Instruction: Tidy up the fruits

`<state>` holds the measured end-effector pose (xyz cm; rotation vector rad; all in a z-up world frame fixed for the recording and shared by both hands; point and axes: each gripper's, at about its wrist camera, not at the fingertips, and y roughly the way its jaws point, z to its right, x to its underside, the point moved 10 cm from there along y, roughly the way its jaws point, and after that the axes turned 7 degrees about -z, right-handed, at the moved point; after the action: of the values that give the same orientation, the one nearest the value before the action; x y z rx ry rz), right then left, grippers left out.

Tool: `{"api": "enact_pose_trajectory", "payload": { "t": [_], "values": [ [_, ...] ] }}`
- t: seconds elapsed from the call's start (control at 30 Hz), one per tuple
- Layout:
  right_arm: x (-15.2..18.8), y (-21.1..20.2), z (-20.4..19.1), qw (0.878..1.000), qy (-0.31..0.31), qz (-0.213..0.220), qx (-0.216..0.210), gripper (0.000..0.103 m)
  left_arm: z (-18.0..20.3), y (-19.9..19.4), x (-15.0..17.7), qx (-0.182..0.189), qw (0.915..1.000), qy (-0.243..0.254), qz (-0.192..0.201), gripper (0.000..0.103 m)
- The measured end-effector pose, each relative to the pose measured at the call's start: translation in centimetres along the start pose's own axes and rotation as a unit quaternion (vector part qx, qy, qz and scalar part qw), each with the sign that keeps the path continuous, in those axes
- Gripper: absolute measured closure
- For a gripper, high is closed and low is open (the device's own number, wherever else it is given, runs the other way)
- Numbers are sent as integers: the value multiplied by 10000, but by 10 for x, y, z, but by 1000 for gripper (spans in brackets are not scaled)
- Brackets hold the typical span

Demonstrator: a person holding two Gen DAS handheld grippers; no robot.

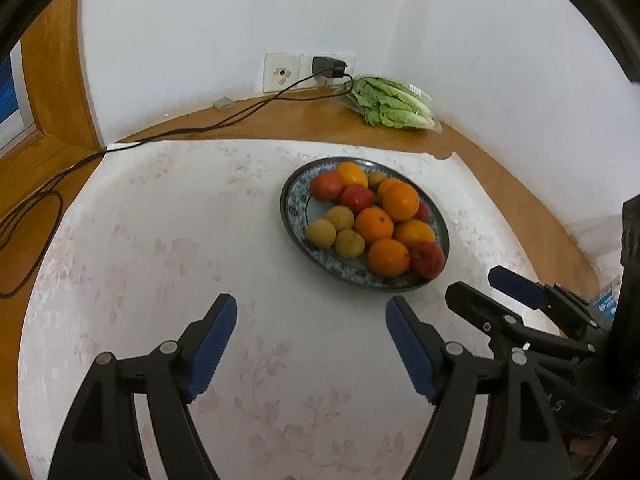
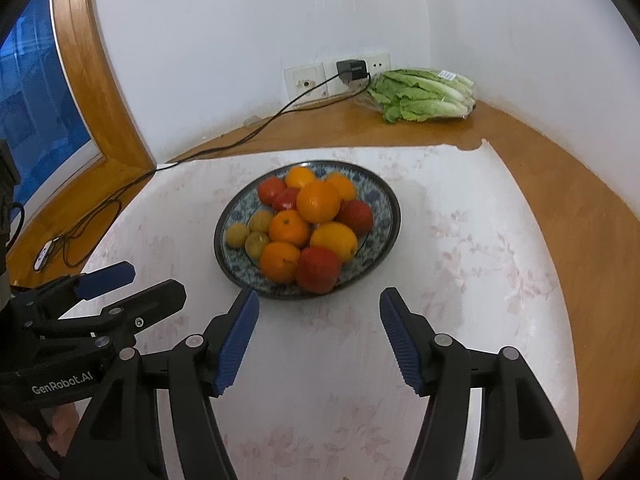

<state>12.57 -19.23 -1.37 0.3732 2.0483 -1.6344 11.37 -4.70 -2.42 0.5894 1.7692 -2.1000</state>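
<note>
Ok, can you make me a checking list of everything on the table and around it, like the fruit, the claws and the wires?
Surface: wooden table with a white flowery cloth over it.
Job's things: patterned plate piled with oranges, red fruits and small yellow-brown fruits.
Clutter: bagged lettuce by the wall.
Grippers: left claw and right claw both open, holding nothing, short of the plate.
Cables: black cable running from a plugged-in charger across the table.
Surroundings: white walls, wood-framed window.
</note>
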Motion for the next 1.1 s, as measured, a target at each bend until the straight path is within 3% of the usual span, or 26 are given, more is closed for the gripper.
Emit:
{"api": "enact_pose_trajectory", "payload": {
  "t": [0.57,1.1],
  "values": [
    [26,22,10,9990,121,-406,144,39,-1,22,20,-129,9996,-33,-262,22],
    [30,27,11,9986,200,-477,133,39,-2,27,22,-139,9995,-51,-289,22]
  ]
}}
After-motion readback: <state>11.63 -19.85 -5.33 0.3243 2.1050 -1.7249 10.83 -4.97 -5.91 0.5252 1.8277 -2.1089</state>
